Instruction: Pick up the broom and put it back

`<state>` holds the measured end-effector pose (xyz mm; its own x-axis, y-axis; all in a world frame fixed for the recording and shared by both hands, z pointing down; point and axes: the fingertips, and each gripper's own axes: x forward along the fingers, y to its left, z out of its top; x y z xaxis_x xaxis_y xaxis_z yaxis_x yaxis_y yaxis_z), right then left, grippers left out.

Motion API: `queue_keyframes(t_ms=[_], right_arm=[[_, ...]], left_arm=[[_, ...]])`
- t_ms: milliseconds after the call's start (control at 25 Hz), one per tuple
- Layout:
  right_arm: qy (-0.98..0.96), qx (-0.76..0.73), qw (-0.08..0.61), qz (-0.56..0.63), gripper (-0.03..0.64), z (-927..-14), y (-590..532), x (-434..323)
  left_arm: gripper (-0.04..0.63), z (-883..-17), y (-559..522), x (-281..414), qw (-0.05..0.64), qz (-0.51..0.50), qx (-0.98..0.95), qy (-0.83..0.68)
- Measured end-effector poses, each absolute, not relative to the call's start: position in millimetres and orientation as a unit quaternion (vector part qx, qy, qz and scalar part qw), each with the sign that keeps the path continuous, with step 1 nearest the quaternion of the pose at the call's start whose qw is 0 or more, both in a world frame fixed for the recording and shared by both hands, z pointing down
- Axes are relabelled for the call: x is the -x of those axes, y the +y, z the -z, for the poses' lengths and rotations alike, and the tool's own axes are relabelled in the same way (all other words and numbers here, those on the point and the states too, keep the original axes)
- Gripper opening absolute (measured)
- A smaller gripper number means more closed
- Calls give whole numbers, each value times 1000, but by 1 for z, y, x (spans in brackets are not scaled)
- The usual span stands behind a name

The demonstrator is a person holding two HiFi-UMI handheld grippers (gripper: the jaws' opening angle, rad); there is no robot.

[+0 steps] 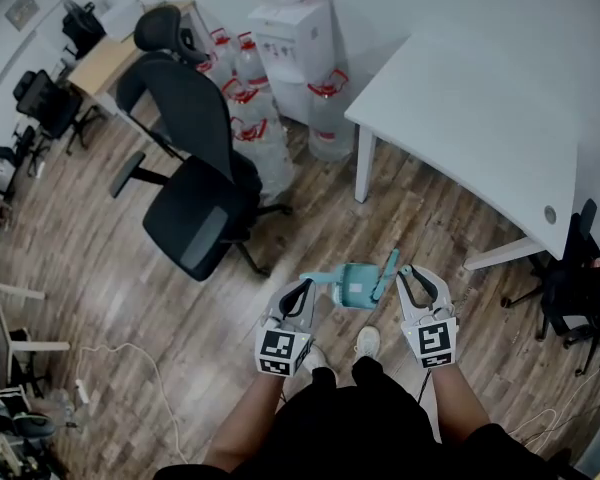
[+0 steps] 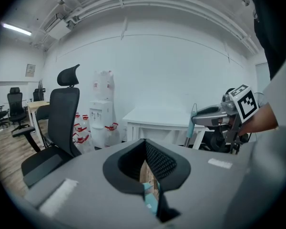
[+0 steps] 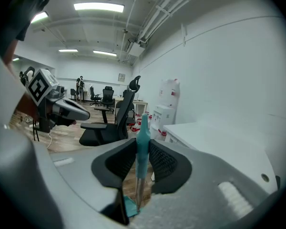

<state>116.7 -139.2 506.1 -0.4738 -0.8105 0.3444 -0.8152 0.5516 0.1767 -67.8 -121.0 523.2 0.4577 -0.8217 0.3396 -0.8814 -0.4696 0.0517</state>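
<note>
My right gripper has its fingers clamped on the teal broom, whose handle stands upright between the pads and pokes out above them. My left gripper has its fingers pressed almost together on the handle of the matching dustpan (only a teal sliver shows in the slit). Both hang between my grippers, above the wooden floor, near the office chair and the white table.
</note>
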Motion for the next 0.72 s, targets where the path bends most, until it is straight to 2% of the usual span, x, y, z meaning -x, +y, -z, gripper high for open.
queue_keyframes(t_ms=[720], right_arm=[[-851,-444,281,-17,91,-598,-125,-126]], left_arm=[[15,-556,-105,74,150,-150,-830,-515]])
